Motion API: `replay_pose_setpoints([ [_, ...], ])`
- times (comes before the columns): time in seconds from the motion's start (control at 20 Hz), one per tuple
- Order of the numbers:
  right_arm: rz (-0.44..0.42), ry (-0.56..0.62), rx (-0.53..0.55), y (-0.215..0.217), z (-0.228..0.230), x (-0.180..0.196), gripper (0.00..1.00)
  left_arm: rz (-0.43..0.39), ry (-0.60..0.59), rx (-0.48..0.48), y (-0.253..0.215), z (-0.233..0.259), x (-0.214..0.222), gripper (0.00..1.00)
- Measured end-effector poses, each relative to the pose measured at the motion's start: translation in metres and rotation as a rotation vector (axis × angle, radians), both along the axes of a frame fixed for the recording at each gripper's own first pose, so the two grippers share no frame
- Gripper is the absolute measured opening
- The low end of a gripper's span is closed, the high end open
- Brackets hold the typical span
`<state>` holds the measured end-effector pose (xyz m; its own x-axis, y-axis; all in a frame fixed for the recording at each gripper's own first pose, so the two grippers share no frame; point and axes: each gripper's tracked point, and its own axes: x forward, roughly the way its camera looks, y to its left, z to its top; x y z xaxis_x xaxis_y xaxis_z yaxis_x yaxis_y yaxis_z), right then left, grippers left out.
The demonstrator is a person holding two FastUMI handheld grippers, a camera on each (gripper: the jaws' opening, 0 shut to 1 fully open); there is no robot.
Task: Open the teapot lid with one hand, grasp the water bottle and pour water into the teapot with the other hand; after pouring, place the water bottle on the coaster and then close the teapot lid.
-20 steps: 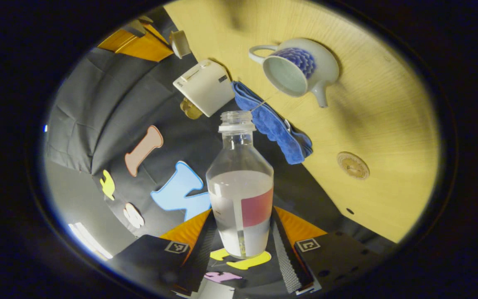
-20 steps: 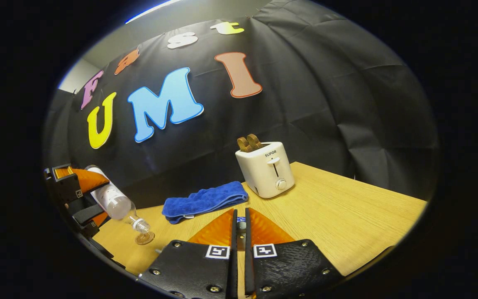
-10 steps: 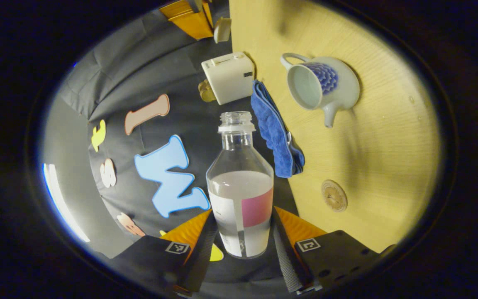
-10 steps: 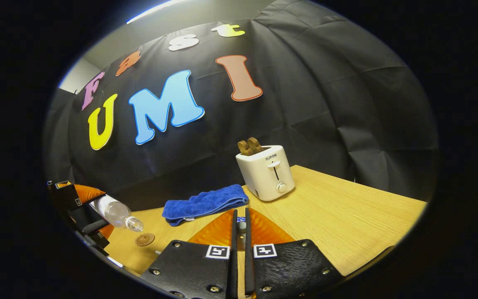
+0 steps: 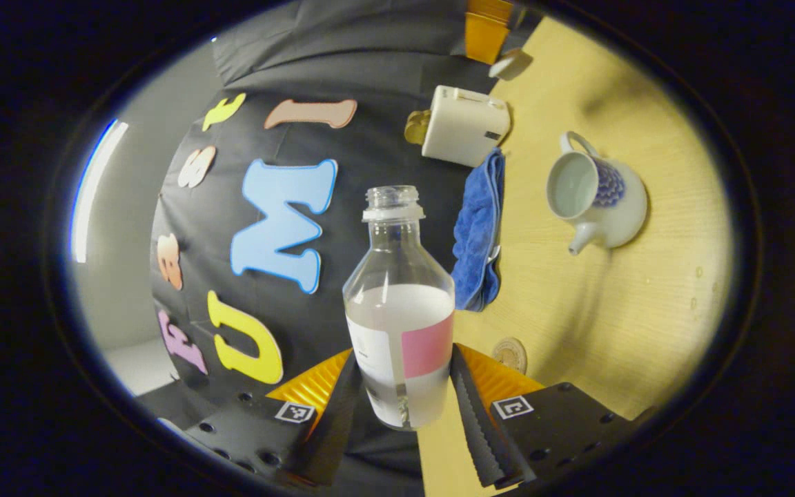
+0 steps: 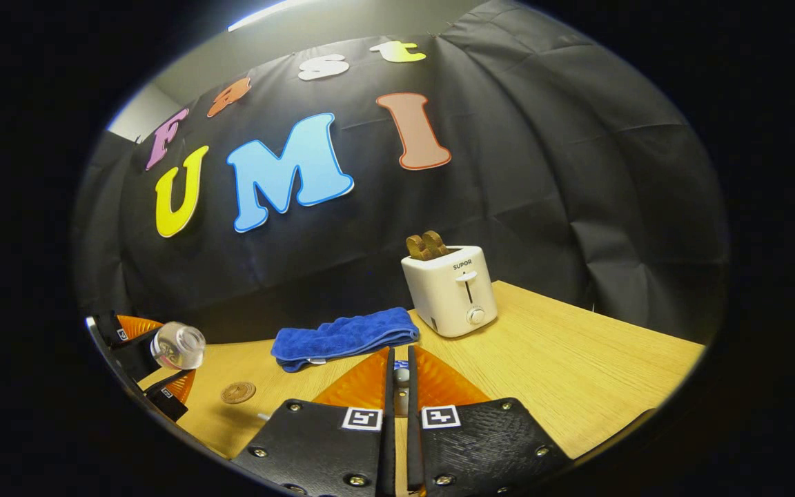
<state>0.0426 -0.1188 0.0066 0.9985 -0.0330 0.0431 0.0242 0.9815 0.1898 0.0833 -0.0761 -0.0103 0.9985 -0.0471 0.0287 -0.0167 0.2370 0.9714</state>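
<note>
Clear plastic, the bottle (image 5: 399, 310) sits pinched between the left gripper (image 5: 401, 407) jaws, half full, and has swung back from its pour tilt over the last second. The teapot (image 5: 597, 197) stands open on the table (image 5: 646, 310), water inside. The right gripper (image 6: 397, 386) pinches the lid knob (barely visible). Next comes the coaster (image 5: 510, 354), near the bottle's base.
</note>
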Motion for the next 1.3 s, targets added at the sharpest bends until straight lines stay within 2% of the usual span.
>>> replay_pose_setpoints([
  [0.25, 0.032, -0.011, -0.043, 0.016, 0.001, -0.001, 0.06, 0.049, 0.036, -0.392, 0.032, -0.006, 0.004, 0.85],
  [0.4, 0.057, -0.031, -0.069, 0.029, 0.005, -0.002, 0.07, 0.078, 0.067, -0.678, 0.053, -0.013, 0.019, 0.85],
  [0.5, 0.075, -0.040, -0.086, 0.037, 0.004, -0.003, 0.06, 0.070, 0.101, -0.867, 0.056, -0.011, 0.037, 0.85],
  [0.6, 0.101, -0.040, -0.092, 0.047, 0.003, -0.003, 0.06, 0.060, 0.128, -1.003, 0.064, -0.011, 0.045, 0.85],
  [0.8, 0.148, -0.017, -0.107, 0.065, -0.007, -0.001, 0.06, 0.066, 0.196, -1.173, 0.077, -0.033, 0.062, 0.84],
  [1.0, 0.163, -0.010, -0.133, 0.073, -0.011, -0.001, 0.07, 0.068, 0.240, -1.299, 0.081, -0.044, 0.080, 0.84],
  [1.2, 0.175, 0.003, -0.139, 0.078, -0.015, 0.001, 0.06, 0.047, 0.263, -1.358, 0.075, -0.046, 0.100, 0.84],
  [1.3, 0.174, 0.013, -0.145, 0.079, -0.019, 0.003, 0.07, 0.051, 0.272, -1.346, 0.070, -0.051, 0.107, 0.84],
])
